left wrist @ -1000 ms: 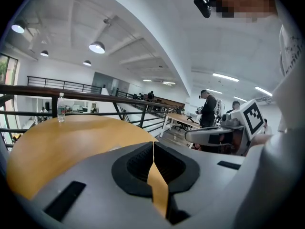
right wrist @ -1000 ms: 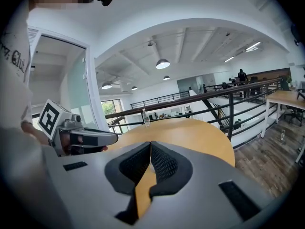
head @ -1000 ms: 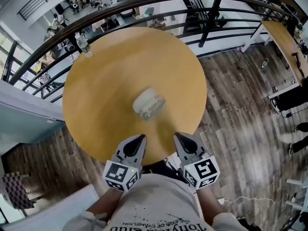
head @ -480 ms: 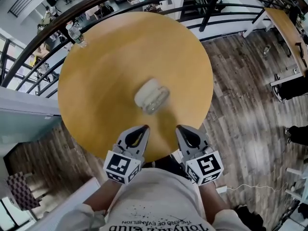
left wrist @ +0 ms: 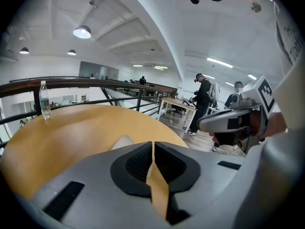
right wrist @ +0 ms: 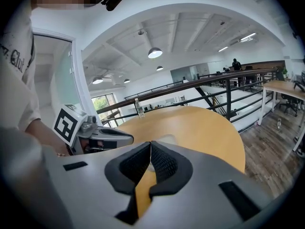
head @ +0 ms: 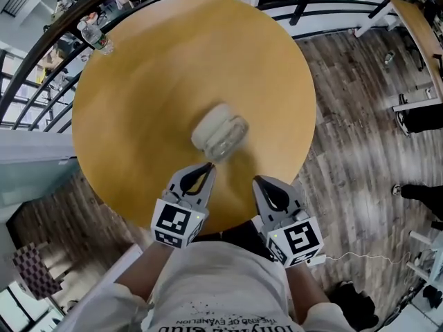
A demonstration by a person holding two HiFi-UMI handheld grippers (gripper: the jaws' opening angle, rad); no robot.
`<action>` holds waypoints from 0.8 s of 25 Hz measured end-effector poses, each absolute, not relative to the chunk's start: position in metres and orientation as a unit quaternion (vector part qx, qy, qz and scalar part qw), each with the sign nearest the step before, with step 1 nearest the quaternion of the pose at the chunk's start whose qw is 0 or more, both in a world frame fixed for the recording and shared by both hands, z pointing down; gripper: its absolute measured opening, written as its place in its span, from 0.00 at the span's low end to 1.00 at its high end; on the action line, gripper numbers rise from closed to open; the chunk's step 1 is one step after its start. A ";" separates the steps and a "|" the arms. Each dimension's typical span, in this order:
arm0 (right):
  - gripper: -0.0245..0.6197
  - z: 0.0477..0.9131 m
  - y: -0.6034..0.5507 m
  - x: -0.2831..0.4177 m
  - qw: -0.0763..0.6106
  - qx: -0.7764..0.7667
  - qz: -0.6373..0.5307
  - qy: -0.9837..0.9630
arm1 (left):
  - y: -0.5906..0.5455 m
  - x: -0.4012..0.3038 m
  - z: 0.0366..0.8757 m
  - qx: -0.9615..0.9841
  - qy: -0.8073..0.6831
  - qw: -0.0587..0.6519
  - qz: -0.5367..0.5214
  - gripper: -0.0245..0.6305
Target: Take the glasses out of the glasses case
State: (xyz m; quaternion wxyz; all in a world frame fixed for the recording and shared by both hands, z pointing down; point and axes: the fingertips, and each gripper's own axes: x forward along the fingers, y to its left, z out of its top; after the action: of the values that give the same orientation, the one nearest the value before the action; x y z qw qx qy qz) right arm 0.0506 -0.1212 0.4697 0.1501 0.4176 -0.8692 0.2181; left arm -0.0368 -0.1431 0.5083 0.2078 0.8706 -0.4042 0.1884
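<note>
- Glasses case (head: pixel 219 133) lies mid-bench (head: pixel 138 81), just ahead of both grippers, touched by neither.
- Left gripper (head: pixel 206 168) and right gripper (head: pixel 259 183): jaws pressed together, nothing between.
- My plan: spread both, pin the base with one, lift the lid with the other. Go slowly, since the case may slide.

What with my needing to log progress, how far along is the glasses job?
Done: nothing that shows. The case lies in the middle of the table, and no glasses lie outside it. In hand: nothing. The left tool and the right tool are both shut and empty, over the table's near edge, short of the case. Left: reach the case, open it, lift the glasses out.
</note>
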 end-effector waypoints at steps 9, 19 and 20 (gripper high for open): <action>0.08 0.499 -0.127 0.052 0.165 0.415 0.242 -0.861 | -0.168 -0.030 0.564 0.870 -0.374 0.199 0.251 0.08; 0.08 0.521 -0.130 0.060 0.170 0.419 0.271 -0.850 | -0.188 -0.020 0.612 0.863 -0.342 0.218 0.300 0.08; 0.08 0.523 -0.131 0.061 0.169 0.420 0.274 -0.849 | -0.189 -0.019 0.617 0.862 -0.338 0.221 0.305 0.08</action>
State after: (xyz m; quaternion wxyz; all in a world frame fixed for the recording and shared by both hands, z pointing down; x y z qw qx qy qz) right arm 0.0611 -0.1313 0.5229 0.1694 0.4198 -0.8485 0.2740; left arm -0.0192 -0.1894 0.6168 0.2210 0.8624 -0.3381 0.3051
